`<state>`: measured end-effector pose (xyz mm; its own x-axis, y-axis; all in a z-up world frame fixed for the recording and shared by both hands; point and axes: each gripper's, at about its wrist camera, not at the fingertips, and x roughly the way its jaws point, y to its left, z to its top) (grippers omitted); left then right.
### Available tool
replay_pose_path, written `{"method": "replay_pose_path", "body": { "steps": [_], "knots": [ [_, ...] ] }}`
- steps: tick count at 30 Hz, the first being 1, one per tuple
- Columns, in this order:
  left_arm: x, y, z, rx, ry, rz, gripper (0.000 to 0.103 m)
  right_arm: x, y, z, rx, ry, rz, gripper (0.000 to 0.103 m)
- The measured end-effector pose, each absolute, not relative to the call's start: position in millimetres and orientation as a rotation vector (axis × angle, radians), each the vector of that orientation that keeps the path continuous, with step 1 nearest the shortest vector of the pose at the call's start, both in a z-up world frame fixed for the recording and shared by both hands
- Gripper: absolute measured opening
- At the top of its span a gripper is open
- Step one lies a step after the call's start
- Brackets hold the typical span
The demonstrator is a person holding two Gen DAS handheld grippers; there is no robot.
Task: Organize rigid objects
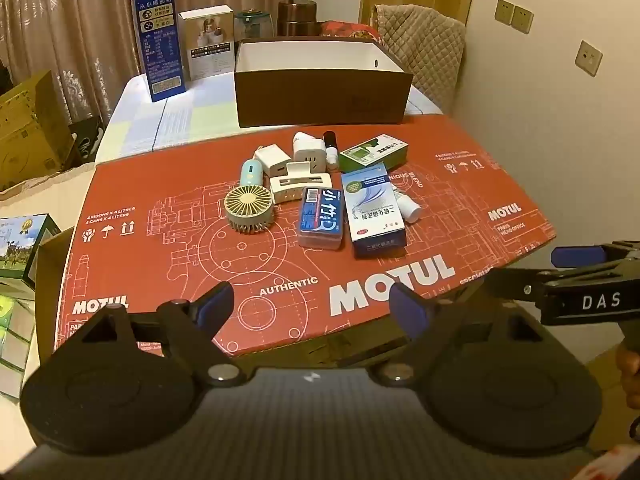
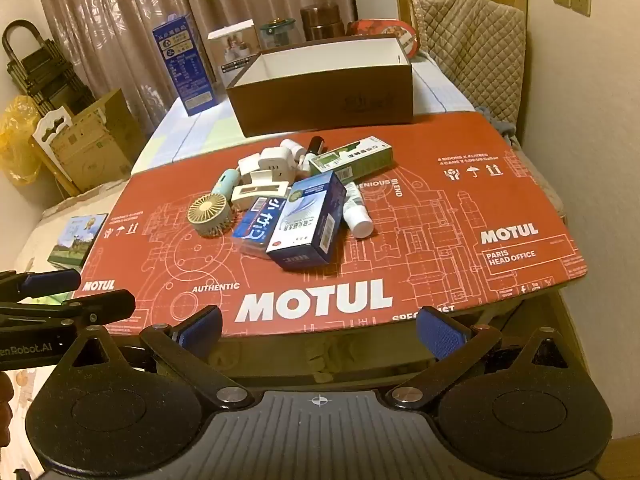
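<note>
Red cardboard sheet (image 1: 160, 264) covers the table, clutter piled mid-sheet: fan (image 1: 248, 208), white plugs (image 1: 308, 148), blue boxes (image 1: 374, 210), green box (image 1: 374, 152), white bottle (image 2: 357, 216). Brown box (image 1: 324, 88) sits open just behind the pile, tall blue carton (image 1: 160, 44) to its left. Left gripper (image 1: 312, 304) and right gripper (image 2: 318, 332) hover at the near edge, tilted down, jaws spread wide, nothing between them.
</note>
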<state>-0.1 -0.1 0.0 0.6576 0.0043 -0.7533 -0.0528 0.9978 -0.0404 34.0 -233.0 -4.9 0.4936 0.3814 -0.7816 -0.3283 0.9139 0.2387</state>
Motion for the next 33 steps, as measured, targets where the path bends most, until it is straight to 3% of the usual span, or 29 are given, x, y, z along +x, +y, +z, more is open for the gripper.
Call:
{"method": "replay_pose_path", "body": {
  "steps": [33],
  "knots": [
    [1.6,2.6,0.4,-0.057,0.857,0.040,0.082,35.7,-230.0,-2.8,0.066,0.955,0.434,0.101]
  ]
}}
